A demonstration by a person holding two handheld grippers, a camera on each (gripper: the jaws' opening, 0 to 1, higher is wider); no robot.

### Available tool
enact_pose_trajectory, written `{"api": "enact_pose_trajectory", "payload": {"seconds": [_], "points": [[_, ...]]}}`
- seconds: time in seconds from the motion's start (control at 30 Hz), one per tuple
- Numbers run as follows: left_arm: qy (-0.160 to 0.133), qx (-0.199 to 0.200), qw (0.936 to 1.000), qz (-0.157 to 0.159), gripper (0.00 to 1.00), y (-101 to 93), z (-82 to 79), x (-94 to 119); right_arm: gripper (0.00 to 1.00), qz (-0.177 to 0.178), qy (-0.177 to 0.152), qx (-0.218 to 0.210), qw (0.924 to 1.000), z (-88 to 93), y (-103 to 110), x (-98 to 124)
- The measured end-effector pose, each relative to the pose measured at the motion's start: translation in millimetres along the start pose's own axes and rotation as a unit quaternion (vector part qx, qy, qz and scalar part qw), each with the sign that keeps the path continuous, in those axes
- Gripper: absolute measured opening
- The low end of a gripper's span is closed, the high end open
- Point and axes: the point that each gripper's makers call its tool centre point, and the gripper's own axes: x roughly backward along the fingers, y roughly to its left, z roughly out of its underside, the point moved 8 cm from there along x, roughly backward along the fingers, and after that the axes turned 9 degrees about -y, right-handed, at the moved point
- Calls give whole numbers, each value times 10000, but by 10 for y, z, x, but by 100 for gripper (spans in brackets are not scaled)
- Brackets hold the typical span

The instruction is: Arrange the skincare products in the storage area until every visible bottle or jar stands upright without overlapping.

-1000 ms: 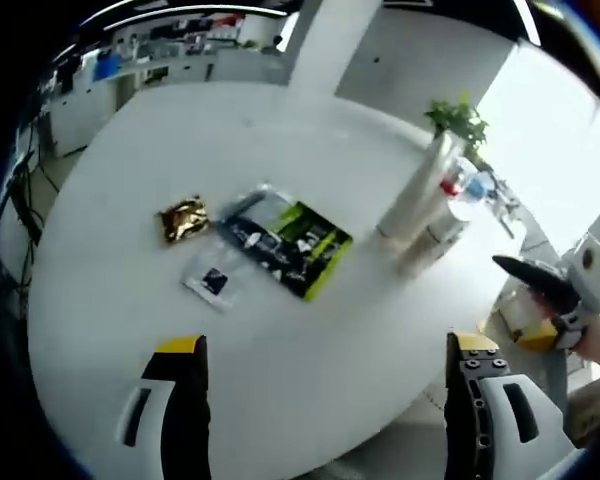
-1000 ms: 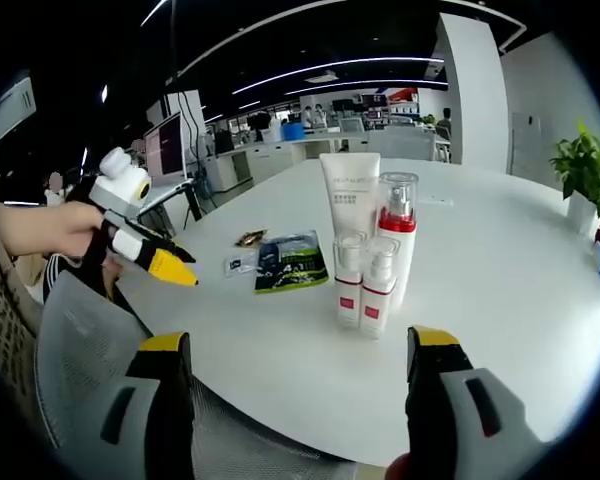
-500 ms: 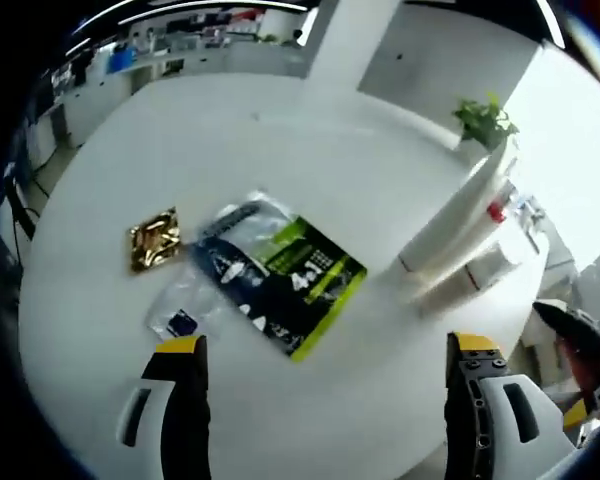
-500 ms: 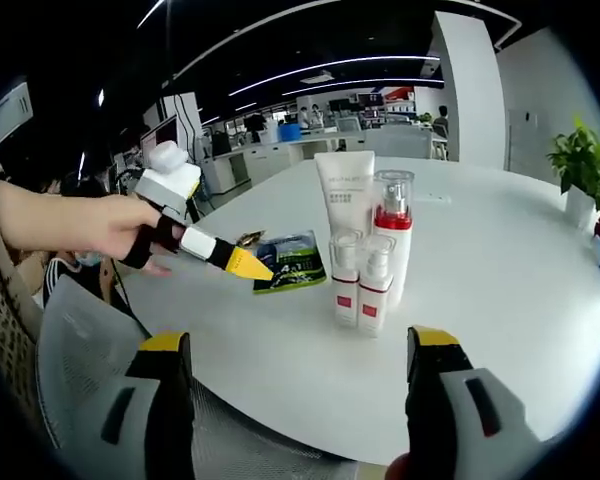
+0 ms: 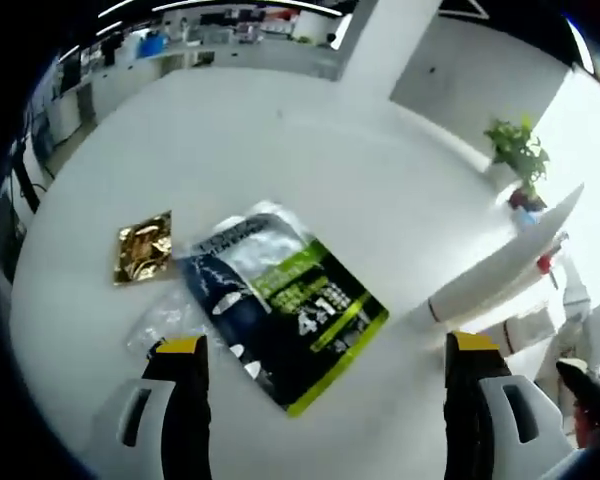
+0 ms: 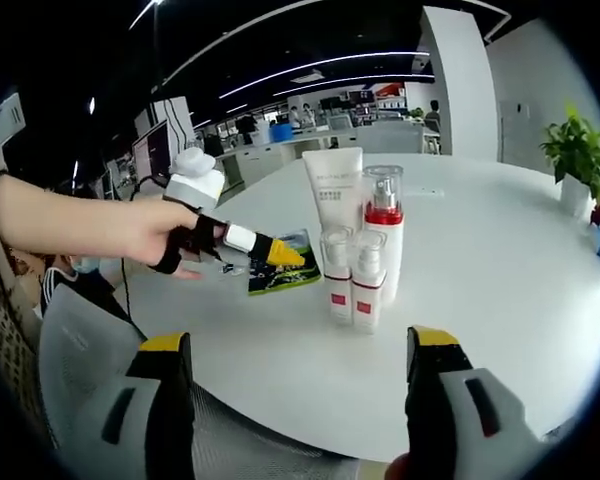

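Note:
Four skincare items stand upright in a tight cluster on the round white table [image 6: 500,300]: a white tube [image 6: 335,190], a clear pump bottle with a red collar [image 6: 383,235], and two small bottles [image 6: 337,275] [image 6: 366,285] in front. In the left gripper view the tube [image 5: 505,265] and a small bottle [image 5: 530,325] sit at the right edge. My left gripper [image 5: 327,345] is open above a green and black sachet pack [image 5: 280,300]. A hand holds the left gripper [image 6: 280,252] just left of the bottles. My right gripper [image 6: 298,340] is open near the table's near edge, short of the cluster.
A gold sachet [image 5: 143,245] and a clear sachet [image 5: 165,320] lie left of the green pack [image 6: 285,275]. A potted plant [image 6: 578,150] stands at the table's far right. A grey mesh chair [image 6: 80,390] is below the near edge. Desks fill the background.
The left gripper has moved forward over the table, closer to the sachets and the bottle cluster. The right gripper has stayed almost still. Both stay open.

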Motion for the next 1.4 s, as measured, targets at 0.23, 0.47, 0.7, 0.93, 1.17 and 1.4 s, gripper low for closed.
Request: {"api": "enact_pose_trajectory", "payload": {"seconds": [0.23, 0.47, 0.7, 0.93, 1.17, 1.4], "points": [[-56, 297, 9981, -539, 97, 4, -37, -156, 88, 56, 9, -67, 10000, 3, -15, 2], [-186, 352, 9946, -959, 97, -11, -55, -292, 88, 93, 37, -107, 9999, 13, -28, 3], [-208, -125, 9917, -1263, 97, -11, -51, -401, 88, 157, 41, -171, 9997, 15, -44, 5], [-43, -732, 9872, -1419, 93, 25, -39, -459, 87, 209, 61, -212, 9995, 22, -57, 5], [-34, -898, 9875, -1298, 86, 74, -39, -412, 87, 221, 68, -226, 9995, 24, -55, 7], [-29, -1082, 9879, -1113, 78, 124, 7, -338, 87, 225, 61, -222, 9995, 24, -55, 8]]}}
